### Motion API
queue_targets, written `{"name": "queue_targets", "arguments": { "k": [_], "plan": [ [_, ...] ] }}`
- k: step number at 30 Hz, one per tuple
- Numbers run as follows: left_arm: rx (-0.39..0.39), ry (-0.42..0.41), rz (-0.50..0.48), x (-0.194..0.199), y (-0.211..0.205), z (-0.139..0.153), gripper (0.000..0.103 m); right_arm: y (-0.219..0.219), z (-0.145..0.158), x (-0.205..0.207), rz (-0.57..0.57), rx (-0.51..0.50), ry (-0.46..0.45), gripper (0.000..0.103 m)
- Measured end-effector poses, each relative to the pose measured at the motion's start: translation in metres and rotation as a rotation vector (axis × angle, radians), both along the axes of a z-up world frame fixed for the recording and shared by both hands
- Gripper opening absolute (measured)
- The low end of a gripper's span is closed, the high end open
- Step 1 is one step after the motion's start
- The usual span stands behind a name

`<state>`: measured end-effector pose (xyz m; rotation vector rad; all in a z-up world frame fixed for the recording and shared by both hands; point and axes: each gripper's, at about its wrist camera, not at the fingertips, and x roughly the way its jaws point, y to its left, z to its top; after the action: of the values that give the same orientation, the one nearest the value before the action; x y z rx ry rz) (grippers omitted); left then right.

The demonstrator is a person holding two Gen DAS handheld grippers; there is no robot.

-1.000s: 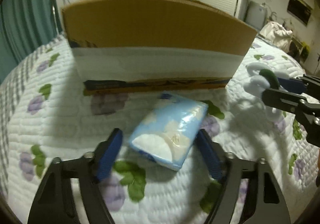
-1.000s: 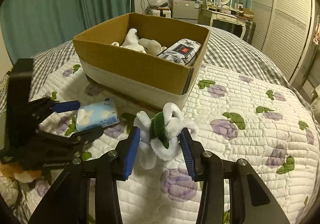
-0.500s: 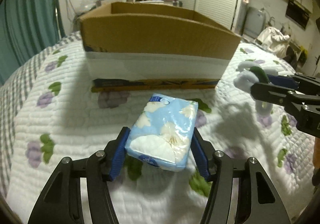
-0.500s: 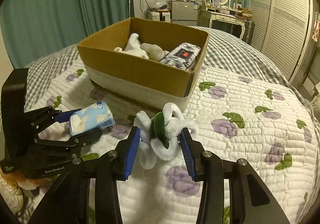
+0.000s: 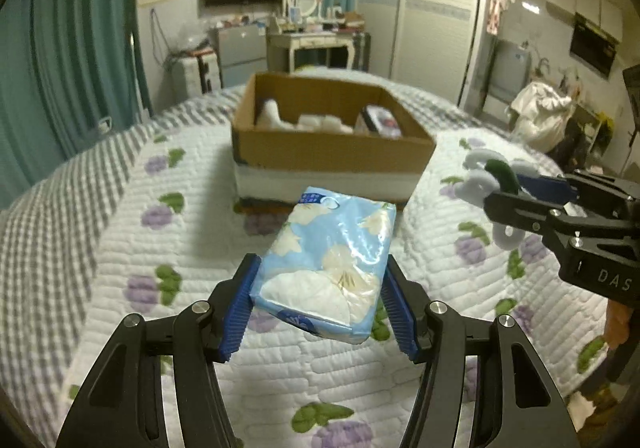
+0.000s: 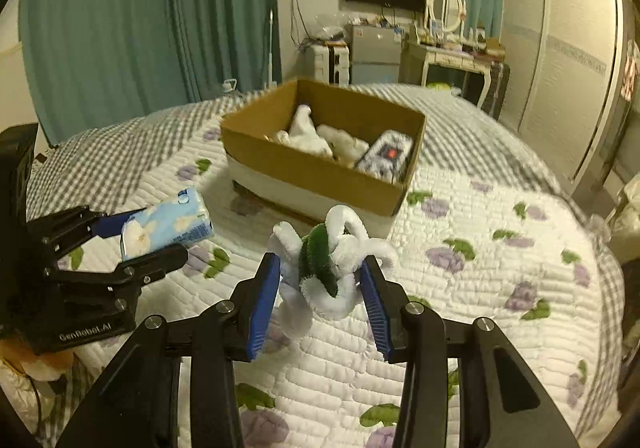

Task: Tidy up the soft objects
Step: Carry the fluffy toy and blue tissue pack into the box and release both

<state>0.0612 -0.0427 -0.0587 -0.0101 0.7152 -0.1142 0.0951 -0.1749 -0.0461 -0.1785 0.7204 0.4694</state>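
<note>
My left gripper is shut on a light-blue tissue pack and holds it above the quilt; the pack also shows in the right wrist view. My right gripper is shut on a white and green fuzzy pipe-cleaner toy, seen from the left wrist view too. An open cardboard box stands ahead on the bed, also in the right wrist view, holding white plush toys and a patterned tissue pack.
The bed has a white quilt with purple flowers and a grey checked cover at its edges. Teal curtains hang at the left. A dresser with a mirror and wardrobes stand behind. An orange plush lies low left.
My left gripper closed on the tissue pack and lifted it off the quilt. Both grippers rose and drew back from the box, so its inside now shows.
</note>
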Motion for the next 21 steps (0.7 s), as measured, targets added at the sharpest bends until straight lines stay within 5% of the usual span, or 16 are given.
{"name": "queue_targets", "arguments": {
  "k": [12,21],
  "plan": [
    [0.045,-0.15,0.011,0.028,0.007,0.07,0.059,0.02,0.075,0.015,0.049,-0.014,-0.137,0.041],
    [0.069,-0.185,0.03,0.101,0.012,0.072,0.059,0.04,0.102,0.082,0.039,-0.006,-0.191,0.042]
  ]
}}
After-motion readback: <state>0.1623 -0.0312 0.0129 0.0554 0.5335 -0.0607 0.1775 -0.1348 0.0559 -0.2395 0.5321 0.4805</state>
